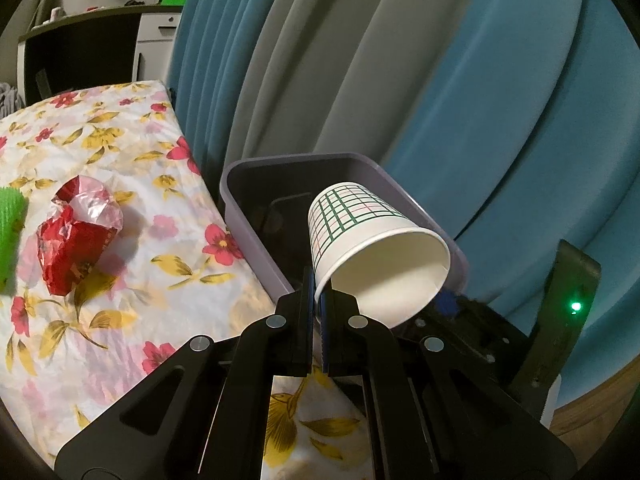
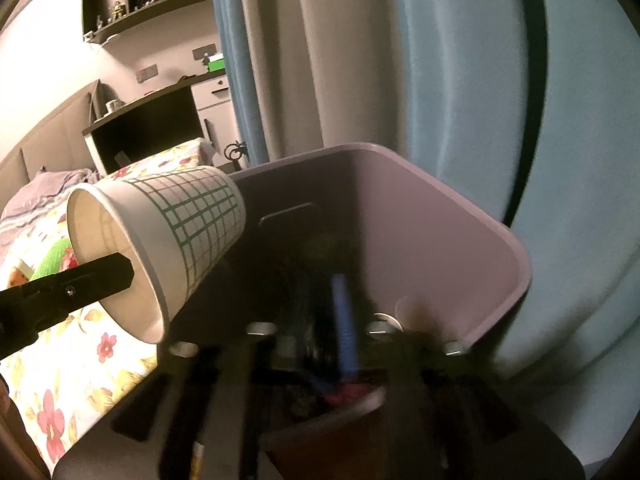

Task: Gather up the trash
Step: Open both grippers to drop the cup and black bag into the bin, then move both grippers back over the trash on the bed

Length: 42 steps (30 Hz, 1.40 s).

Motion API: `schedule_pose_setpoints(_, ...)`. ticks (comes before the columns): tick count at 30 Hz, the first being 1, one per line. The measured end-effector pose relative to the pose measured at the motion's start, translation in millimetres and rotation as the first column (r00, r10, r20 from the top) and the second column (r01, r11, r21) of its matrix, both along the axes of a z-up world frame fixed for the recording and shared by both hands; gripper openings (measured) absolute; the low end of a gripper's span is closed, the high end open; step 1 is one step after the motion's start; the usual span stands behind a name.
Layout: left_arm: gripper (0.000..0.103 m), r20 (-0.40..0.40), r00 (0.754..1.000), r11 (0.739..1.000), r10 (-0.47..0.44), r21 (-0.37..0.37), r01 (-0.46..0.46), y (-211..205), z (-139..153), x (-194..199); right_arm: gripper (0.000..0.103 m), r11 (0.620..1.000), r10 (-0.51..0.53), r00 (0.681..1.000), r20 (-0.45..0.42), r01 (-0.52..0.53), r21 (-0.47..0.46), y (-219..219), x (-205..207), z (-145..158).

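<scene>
My left gripper (image 1: 319, 292) is shut on the rim of a white paper cup with a green grid pattern (image 1: 360, 224). It holds the cup tilted, mouth toward me, over the open lilac bin (image 1: 256, 232). The cup also shows in the right wrist view (image 2: 188, 224), over the bin's left edge, with a left finger (image 2: 100, 276) on its rim. My right gripper (image 2: 324, 312) is badly blurred and points down into the bin (image 2: 460, 240); I cannot tell how its jaws stand. A crumpled red wrapper (image 1: 76, 236) lies on the floral bed sheet (image 1: 132, 320).
A green textured object (image 1: 10, 232) lies at the left edge of the bed. Teal and grey curtains (image 1: 400, 60) hang right behind the bin. A dark desk and white cabinet (image 1: 152, 44) stand at the far end of the room.
</scene>
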<state>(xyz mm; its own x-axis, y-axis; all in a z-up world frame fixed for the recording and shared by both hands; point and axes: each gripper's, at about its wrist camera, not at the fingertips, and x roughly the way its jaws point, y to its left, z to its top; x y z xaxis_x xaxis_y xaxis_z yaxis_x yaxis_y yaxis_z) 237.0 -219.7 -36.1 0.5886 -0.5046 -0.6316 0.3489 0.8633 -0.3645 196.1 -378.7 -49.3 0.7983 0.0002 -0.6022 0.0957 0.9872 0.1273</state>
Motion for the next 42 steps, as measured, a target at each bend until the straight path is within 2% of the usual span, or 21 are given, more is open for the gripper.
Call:
schedule_pose_setpoints(1,0.002,-0.001,1.000,1.000,-0.001,0.001,0.001,-0.6,-0.7,0.4,0.049,1.000,-0.017,1.000,0.011,0.017,-0.002,-2.6,-2.9,1.0)
schedule_pose_setpoints(3,0.002,-0.003,1.000,1.000,-0.006,0.002,0.006,-2.7,-1.8,0.6,0.050,0.999,-0.033,0.999,0.023,0.033,-0.010,-5.5,-7.6,1.5)
schedule_pose_setpoints(8,0.002,-0.021,1.000,0.999,-0.023,0.029,0.024,-14.7,-9.2,2.4,0.061,0.993,-0.117,0.991,0.066,0.117,0.002,-18.1,-21.4,7.1)
schedule_pose_setpoints(13,0.002,-0.043,0.999,0.998,-0.029,0.056,0.031,-25.6,-19.1,4.3,0.065,0.983,-0.182,0.975,0.124,0.181,0.025,-31.3,-35.4,18.7)
schedule_pose_setpoints(19,0.003,-0.037,0.998,0.994,-0.041,0.103,0.044,-37.4,-25.2,1.9,0.066,0.983,-0.183,0.972,0.148,0.179,0.040,-29.9,-39.0,25.2)
schedule_pose_setpoints(22,0.011,-0.026,0.998,0.992,-0.050,0.115,0.052,-40.2,-24.9,0.0,0.066,0.984,-0.177,0.972,0.156,0.173,0.040,-26.8,-39.0,26.7)
schedule_pose_setpoints(25,0.024,0.006,0.999,0.990,-0.052,0.129,0.051,-40.9,-20.4,-4.6,0.066,0.984,-0.178,0.972,0.156,0.173,0.043,-25.7,-39.3,27.0)
schedule_pose_setpoints(28,0.046,0.036,0.998,0.990,-0.048,0.131,0.043,-39.9,-14.8,-10.4,0.066,0.983,-0.180,0.971,0.160,0.175,0.046,-26.3,-41.8,28.4)
schedule_pose_setpoints(29,0.059,0.045,0.998,0.990,-0.031,0.141,0.025,-39.0,-13.6,-11.9,0.066,0.983,-0.181,0.970,0.162,0.176,0.045,-26.3,-44.1,29.0)
schedule_pose_setpoints(30,0.063,0.056,0.998,0.990,-0.016,0.141,0.008,-36.5,-12.6,-13.3,0.066,0.983,-0.181,0.970,0.164,0.176,0.045,-25.5,-45.0,29.9)
schedule_pose_setpoints(34,0.064,0.046,0.999,0.992,0.001,0.126,-0.007,-25.4,-12.8,-16.4,0.066,0.985,-0.173,0.969,0.176,0.168,0.043,-20.5,-48.7,33.8)
schedule_pose_setpoints(36,0.070,0.048,0.999,0.991,0.018,0.129,-0.024,-17.6,-12.5,-20.4,0.066,0.986,-0.166,0.970,0.178,0.162,0.041,-17.2,-49.3,35.1)
schedule_pose_setpoints(42,0.080,0.099,0.985,0.973,0.139,0.170,-0.155,22.5,-7.7,-39.4,0.072,0.990,-0.139,0.972,0.188,0.134,0.035,-0.9,-54.8,39.6)
